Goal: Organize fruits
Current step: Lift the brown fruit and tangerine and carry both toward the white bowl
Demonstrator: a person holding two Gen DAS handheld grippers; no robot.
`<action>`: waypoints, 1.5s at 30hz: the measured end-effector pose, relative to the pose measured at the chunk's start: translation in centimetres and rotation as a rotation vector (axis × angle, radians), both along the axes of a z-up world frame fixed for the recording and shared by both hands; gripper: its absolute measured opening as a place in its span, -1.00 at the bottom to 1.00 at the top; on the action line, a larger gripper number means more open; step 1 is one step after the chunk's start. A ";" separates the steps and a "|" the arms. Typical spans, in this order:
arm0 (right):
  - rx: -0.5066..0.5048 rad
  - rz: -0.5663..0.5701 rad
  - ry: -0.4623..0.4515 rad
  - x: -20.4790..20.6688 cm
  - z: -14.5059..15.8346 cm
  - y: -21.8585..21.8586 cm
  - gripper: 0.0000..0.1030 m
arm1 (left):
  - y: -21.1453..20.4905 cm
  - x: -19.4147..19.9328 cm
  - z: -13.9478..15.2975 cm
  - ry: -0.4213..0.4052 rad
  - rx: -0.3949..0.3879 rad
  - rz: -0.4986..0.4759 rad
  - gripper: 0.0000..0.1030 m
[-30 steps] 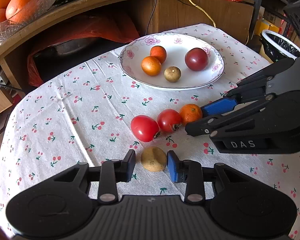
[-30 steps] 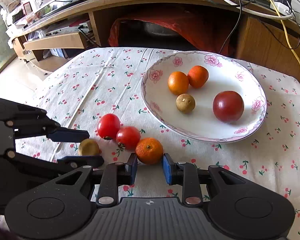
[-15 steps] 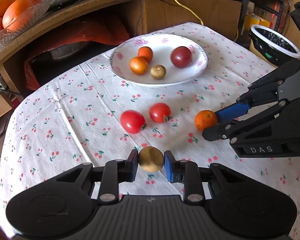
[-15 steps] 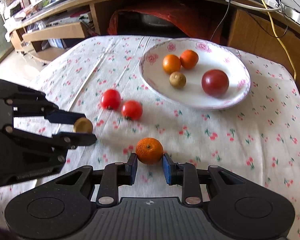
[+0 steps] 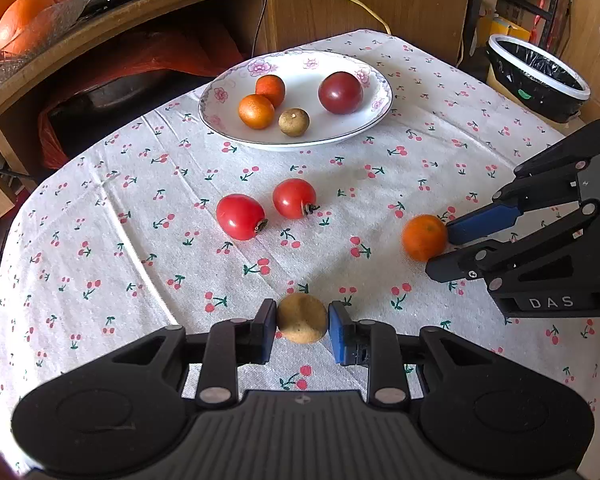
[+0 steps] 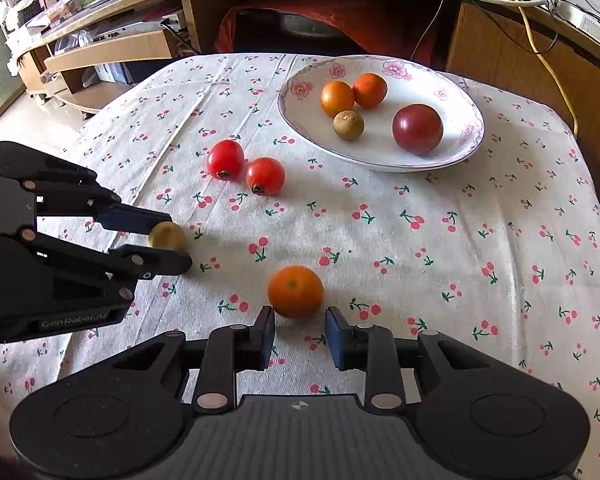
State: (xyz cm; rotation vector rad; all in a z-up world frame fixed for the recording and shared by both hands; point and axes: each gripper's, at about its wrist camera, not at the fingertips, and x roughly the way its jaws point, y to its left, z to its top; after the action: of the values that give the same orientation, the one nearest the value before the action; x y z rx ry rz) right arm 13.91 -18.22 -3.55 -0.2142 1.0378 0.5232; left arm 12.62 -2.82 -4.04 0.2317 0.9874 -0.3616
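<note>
Orange tangerine (image 6: 295, 291) sits clamped in the right gripper (image 6: 300, 338), brown fruit (image 5: 302, 319) clamped in the left gripper (image 5: 302, 332); carry both level to the plate (image 5: 374, 115) at the table's far edge, releasing low.

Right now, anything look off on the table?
One thing: the orange sits at the very fingertips of the right gripper, barely between the pads, and it looks blurred, so that grip seems marginal. The left gripper pinches the small brown fruit squarely. Nothing looks spilled or damaged.
</note>
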 end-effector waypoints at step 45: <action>0.011 0.005 -0.023 0.9 0.6 0.3 -0.54 | -0.2 0.4 0.1 0.018 0.010 -0.003 -0.26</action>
State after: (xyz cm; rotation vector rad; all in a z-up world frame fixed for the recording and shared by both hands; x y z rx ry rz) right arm 14.84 -17.96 -2.91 -0.2127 1.0120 0.5295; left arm 13.02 -3.02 -3.91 0.2398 1.0068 -0.3619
